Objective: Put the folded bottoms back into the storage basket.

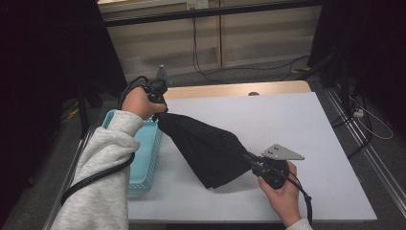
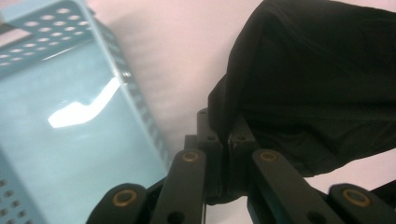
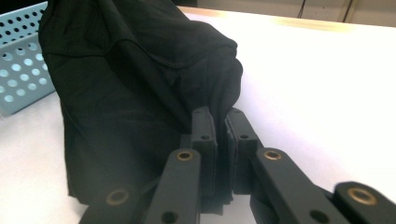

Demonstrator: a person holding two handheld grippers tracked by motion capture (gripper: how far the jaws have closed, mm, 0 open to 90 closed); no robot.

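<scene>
A black cloth hangs stretched between my two grippers above the white table. My left gripper is raised at the cloth's upper left end, over the basket's edge, and is shut on the black cloth. In its own view the left gripper pinches a fold of fabric. My right gripper is lower, at the cloth's right end, and is shut on the black cloth too. Seen from the right gripper, the fabric bunches into the closed jaws and drapes down to the table.
A light blue perforated basket stands at the table's left edge, its floor bare under the left gripper and its wall behind the cloth. Cables run over the floor beyond the table's wooden far edge.
</scene>
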